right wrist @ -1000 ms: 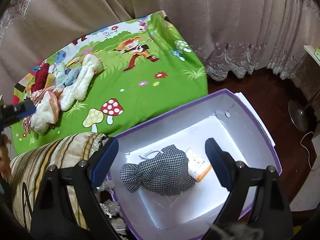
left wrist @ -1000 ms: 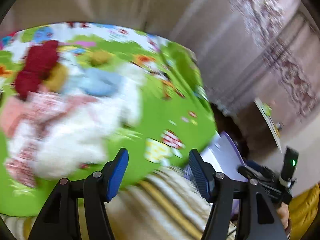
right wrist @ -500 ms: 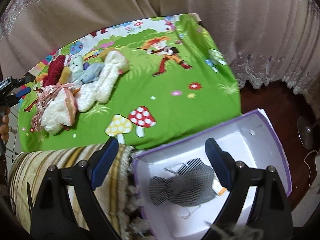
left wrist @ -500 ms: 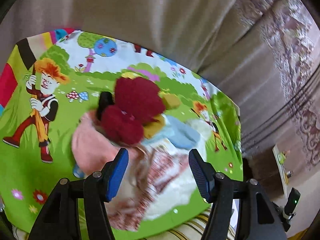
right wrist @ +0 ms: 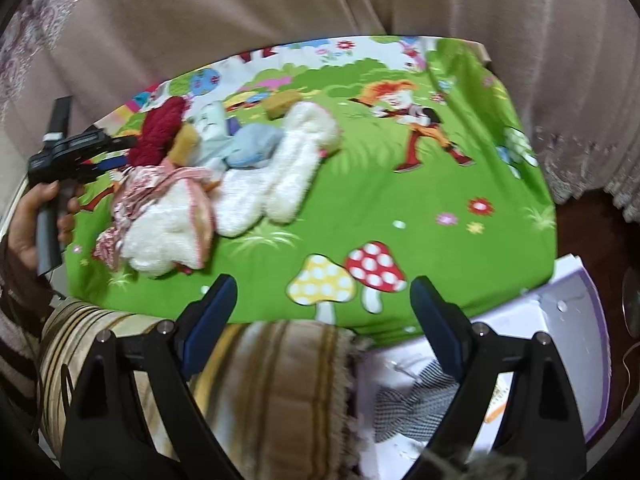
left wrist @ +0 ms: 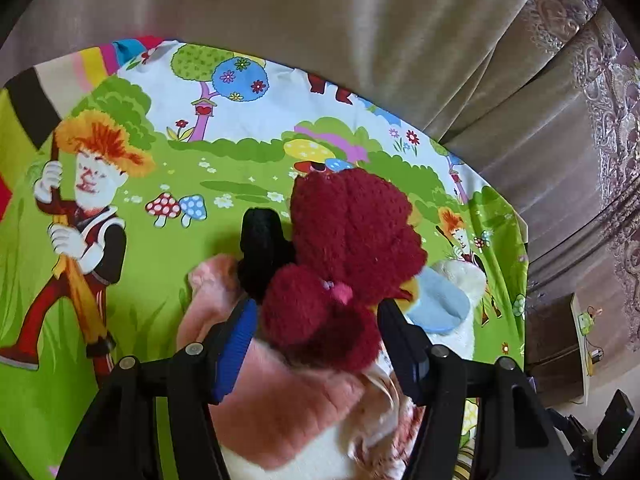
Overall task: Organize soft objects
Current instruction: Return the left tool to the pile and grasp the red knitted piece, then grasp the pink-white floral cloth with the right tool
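Note:
A pile of soft things lies on a green cartoon play mat (right wrist: 400,200). It holds a dark red knitted piece (left wrist: 352,224) (right wrist: 160,132), a pink fluffy item (left wrist: 288,392), a black piece (left wrist: 260,248), a light blue one (left wrist: 436,304) (right wrist: 256,144) and a long white fluffy one (right wrist: 280,168). My left gripper (left wrist: 316,306) (right wrist: 124,154) hangs over the pile, open, and the red piece's lower lump lies between its fingers. My right gripper (right wrist: 323,282) stands open and empty over the mat's near edge.
A white box with a purple rim (right wrist: 580,320) sits at the lower right with a checked cloth (right wrist: 416,404) inside. A striped fringed cushion (right wrist: 272,380) lies under my right gripper. Beige curtains hang behind the mat. A hand (right wrist: 28,220) holds the left gripper's handle.
My left gripper swung over the pile and came close, so the red knitted piece now sits between its fingers. My right gripper moved from above the box to the mat's edge.

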The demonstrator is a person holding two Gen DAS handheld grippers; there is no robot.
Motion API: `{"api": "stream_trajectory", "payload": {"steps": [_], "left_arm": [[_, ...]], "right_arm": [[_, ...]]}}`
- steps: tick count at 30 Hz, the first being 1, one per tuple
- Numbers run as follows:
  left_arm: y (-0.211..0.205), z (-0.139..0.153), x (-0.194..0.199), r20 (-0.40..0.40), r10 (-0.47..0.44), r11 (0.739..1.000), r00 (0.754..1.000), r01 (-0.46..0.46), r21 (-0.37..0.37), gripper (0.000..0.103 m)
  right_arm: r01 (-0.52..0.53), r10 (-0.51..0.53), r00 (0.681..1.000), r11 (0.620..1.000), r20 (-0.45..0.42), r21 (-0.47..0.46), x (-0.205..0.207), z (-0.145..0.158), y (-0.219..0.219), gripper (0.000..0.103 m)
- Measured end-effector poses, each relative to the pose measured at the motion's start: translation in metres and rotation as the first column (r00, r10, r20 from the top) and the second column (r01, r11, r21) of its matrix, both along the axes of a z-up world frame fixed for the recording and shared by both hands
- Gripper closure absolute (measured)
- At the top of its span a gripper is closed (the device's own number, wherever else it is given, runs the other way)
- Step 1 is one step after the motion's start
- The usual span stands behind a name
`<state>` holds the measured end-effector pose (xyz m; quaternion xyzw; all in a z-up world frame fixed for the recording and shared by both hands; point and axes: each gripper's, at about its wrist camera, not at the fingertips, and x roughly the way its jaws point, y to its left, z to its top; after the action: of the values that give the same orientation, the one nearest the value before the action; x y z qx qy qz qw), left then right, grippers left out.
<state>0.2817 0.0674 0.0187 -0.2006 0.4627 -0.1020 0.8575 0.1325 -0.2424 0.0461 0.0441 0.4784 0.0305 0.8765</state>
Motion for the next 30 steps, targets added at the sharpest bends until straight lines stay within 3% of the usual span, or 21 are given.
{"api": "stream_trajectory", "payload": {"steps": [6,12,13,27,30], "left_arm": [[-0.016,-0.007,0.013,-0.003,-0.079,0.996,0.997,0.079,0.044,0.042],[-0.022,-0.011,0.011,0.004,-0.118,0.990,0.993,0.117,0.081,0.068],[-0.020,-0.008,0.009,0.012,-0.116,0.990,0.993,0.115,0.076,0.079],[0.009,0.012,-0.021,0.076,-0.078,0.995,0.994,0.082,-0.050,0.082],[0.019,0.015,-0.031,0.083,-0.063,0.994,0.995,0.070,-0.084,0.082]], "right_arm": [[-0.129,0.129,0.992,0.991,-0.009,0.030,0.013,-0.005,0.040,0.011],[-0.211,0.216,0.976,0.971,-0.031,0.110,0.028,-0.010,0.080,0.011],[-0.221,0.225,0.974,0.969,-0.032,0.114,0.031,-0.011,0.087,0.011],[-0.256,0.277,0.959,0.935,-0.055,0.247,0.079,-0.017,0.173,0.011],[-0.254,0.277,0.957,0.941,-0.080,0.226,0.092,-0.025,0.196,0.011]]}}
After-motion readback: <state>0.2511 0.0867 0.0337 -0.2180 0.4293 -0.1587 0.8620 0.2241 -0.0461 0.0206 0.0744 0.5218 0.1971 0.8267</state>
